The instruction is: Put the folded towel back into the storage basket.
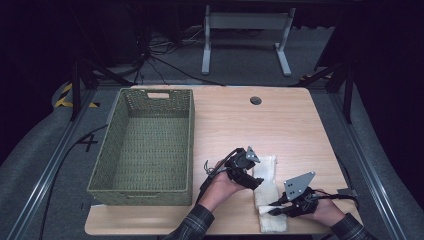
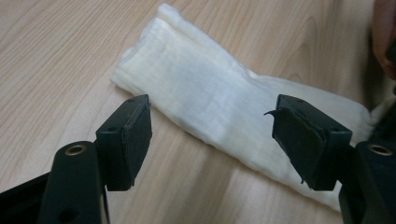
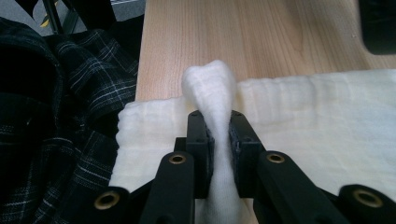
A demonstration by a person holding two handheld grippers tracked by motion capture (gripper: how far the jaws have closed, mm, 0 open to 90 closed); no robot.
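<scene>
Cream towel (image 1: 267, 192) stretched flat on the wooden counter (image 1: 280, 125), near its front edge, well right of the green woven basket (image 1: 145, 145). Right tool (image 3: 218, 135) clenched on a pinched-up ridge of the towel's cloth, fold bulging above the pads, nearer end of the towel beside a plaid sleeve (image 3: 56, 116). Left tool (image 2: 215, 140) released, jaws spread wide just above the towel's farther stretch, nothing between the pads, cloth lying slantwise beneath.
</scene>
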